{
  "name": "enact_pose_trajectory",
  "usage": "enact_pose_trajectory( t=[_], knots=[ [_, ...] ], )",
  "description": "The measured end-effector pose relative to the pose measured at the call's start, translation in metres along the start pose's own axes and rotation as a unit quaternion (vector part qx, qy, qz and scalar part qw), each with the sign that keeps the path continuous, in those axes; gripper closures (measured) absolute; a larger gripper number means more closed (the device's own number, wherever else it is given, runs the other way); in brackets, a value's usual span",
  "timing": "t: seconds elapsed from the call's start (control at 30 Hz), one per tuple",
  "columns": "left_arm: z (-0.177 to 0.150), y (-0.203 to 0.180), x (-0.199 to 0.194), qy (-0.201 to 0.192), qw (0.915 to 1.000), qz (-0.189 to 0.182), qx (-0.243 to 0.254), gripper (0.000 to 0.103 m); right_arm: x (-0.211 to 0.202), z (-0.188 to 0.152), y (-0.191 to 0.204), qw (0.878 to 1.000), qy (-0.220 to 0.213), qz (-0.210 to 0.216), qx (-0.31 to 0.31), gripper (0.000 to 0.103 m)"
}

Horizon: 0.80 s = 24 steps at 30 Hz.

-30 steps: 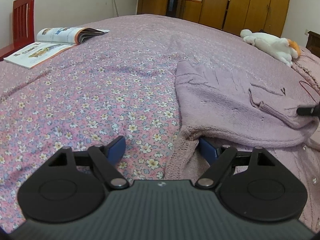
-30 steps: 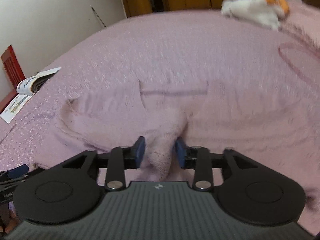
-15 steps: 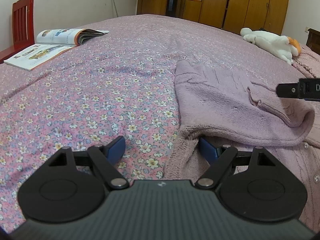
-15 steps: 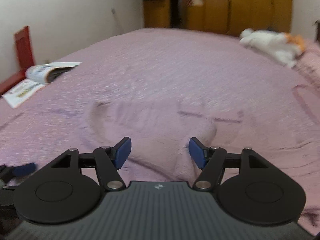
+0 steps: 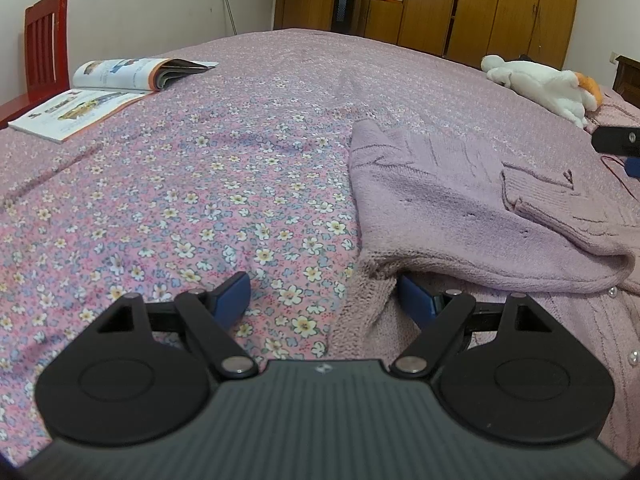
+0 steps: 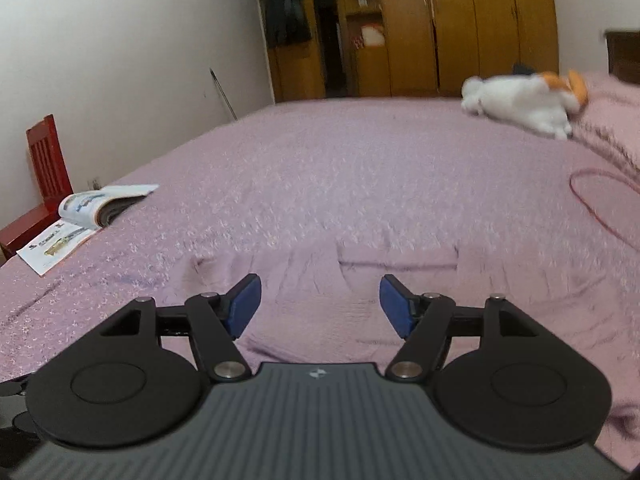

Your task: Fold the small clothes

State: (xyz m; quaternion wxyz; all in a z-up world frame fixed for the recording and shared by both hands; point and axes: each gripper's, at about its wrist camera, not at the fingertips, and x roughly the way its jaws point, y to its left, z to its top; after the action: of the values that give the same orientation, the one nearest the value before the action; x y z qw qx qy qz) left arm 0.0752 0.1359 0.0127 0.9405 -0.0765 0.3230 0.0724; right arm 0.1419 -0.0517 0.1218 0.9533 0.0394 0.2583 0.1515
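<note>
Lilac knitted cardigan (image 5: 460,216), partly folded, lying flat on the flowered bed cover. One sleeve laid across the top, cuff uppermost. Small pearly buttons along the lower layer.

Floral bed (image 5: 200,184); wooden wardrobes (image 5: 500,4); perhaps doorway

Home bedroom: floral bedspread (image 5: 200,184), wooden wardrobes (image 5: 500,4), probably plush toy (image 5: 536,84).

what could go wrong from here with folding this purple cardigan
The left gripper is open, with one blue finger tucked under the cardigan fold; pulling away might drag the fold loose. The right gripper is open too, so nothing pins the folded sleeve, which may slide or spring open.
</note>
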Motion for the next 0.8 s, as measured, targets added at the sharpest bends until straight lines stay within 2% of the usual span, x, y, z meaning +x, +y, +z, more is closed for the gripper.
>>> enact_pose_trajectory(
  t=[0.1, 0.2, 0.3, 0.33, 0.37, 0.4, 0.43, 0.67, 0.8],
  knots=[
    [0.000, -0.001, 0.000, 0.000, 1.0000, 0.001, 0.002, 0.020, 0.021, -0.006, 0.017, 0.998, 0.049, 0.032, -0.039, 0.030],
    [0.000, -0.001, 0.000, 0.000, 1.0000, 0.002, 0.002, 0.020, 0.050, -0.017, 0.032, 0.993, 0.088, 0.015, -0.081, 0.030],
    [0.000, -0.001, 0.001, 0.000, 1.0000, 0.002, 0.003, 0.020, 0.074, -0.028, 0.032, 0.990, 0.118, -0.004, -0.078, 0.033],
    [0.000, -0.002, 0.001, 0.000, 1.0000, 0.003, 0.003, 0.020, 0.076, -0.028, 0.029, 0.991, 0.114, -0.006, -0.071, 0.036],
    [0.000, -0.002, 0.001, 0.001, 1.0000, 0.004, 0.004, 0.020, 0.078, -0.028, 0.026, 0.992, 0.111, -0.006, -0.066, 0.049],
    [0.000, -0.002, 0.001, 0.001, 1.0000, 0.004, 0.005, 0.020, 0.074, -0.026, 0.021, 0.992, 0.107, -0.007, -0.061, 0.077],
    [0.000, -0.002, 0.001, 0.001, 1.0000, 0.004, 0.005, 0.020, 0.070, -0.022, 0.018, 0.993, 0.103, -0.012, -0.054, 0.091],
    [-0.001, -0.007, 0.001, 0.001, 0.9998, 0.014, 0.014, 0.020, 0.023, 0.013, -0.026, 0.999, 0.025, -0.037, -0.031, 0.094],
    [-0.001, -0.007, 0.001, 0.002, 0.9998, 0.014, 0.013, 0.020, -0.008, 0.021, -0.066, 0.997, -0.005, -0.077, -0.020, 0.094]
  ],
)
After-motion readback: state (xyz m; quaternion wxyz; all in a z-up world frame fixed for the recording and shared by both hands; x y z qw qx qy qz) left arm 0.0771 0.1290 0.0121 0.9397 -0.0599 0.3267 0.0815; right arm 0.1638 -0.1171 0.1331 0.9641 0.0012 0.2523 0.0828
